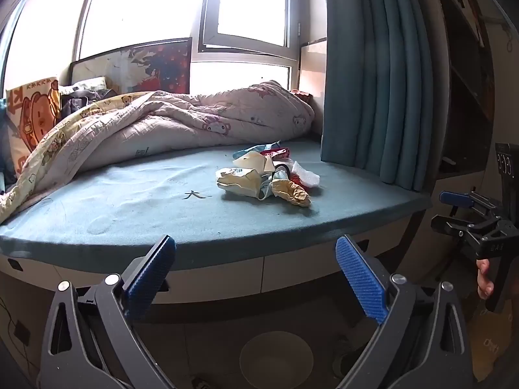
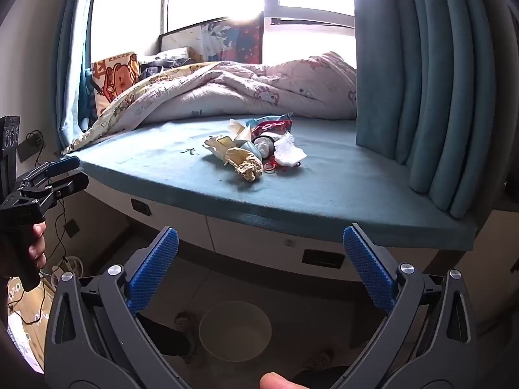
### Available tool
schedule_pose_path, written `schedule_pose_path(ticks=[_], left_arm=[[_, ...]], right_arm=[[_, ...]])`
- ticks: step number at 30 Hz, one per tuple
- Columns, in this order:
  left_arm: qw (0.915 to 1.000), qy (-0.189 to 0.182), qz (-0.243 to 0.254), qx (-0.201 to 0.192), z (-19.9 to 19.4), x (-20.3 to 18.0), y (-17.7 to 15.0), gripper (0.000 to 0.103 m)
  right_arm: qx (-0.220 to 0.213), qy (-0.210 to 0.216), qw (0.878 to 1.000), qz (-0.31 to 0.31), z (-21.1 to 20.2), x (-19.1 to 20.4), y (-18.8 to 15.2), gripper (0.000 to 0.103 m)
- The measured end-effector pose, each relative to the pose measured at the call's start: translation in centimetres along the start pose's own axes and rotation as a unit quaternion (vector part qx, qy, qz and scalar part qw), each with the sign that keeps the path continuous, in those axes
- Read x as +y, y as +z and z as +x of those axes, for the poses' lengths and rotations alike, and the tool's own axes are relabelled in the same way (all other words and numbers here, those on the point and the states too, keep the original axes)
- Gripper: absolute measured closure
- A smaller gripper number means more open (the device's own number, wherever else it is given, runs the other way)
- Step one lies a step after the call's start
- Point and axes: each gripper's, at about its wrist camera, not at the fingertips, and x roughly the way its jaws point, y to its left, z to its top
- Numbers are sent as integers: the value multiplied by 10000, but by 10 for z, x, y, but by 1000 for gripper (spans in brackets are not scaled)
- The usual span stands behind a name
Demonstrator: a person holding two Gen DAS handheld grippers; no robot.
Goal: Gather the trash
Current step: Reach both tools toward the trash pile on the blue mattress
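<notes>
A pile of trash [image 1: 267,175] lies on the teal mattress [image 1: 146,207]: crumpled yellow paper, a white tissue, red wrappers and a blue face mask. It also shows in the right wrist view [image 2: 256,147]. My left gripper [image 1: 256,256] is open and empty, below and in front of the mattress edge. My right gripper [image 2: 261,244] is open and empty, also short of the edge. Each gripper shows in the other's view: the right one [image 1: 467,214] at the far right, the left one [image 2: 55,178] at the far left.
A rumpled cartoon quilt [image 1: 168,123] covers the back of the mattress, with a bear pillow [image 1: 32,120] at the left. Teal curtains [image 1: 379,74] hang at the right. A round pale bowl [image 2: 235,330] sits on the floor below. Drawers run under the mattress.
</notes>
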Motion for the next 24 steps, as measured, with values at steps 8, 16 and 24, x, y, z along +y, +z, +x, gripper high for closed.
schedule_pose_path(ticks=[8, 16, 24], left_arm=[[10000, 53, 60, 11, -3, 1, 1, 6], [10000, 12, -65, 62, 6, 4, 3, 6], [9993, -160, -222, 271, 26, 9, 2, 6]], right_arm=[[-19, 13, 10000, -1, -2, -1, 2, 5], [37, 29, 10000, 50, 4, -6, -2, 5], [88, 70, 9999, 26, 16, -7, 0, 5]])
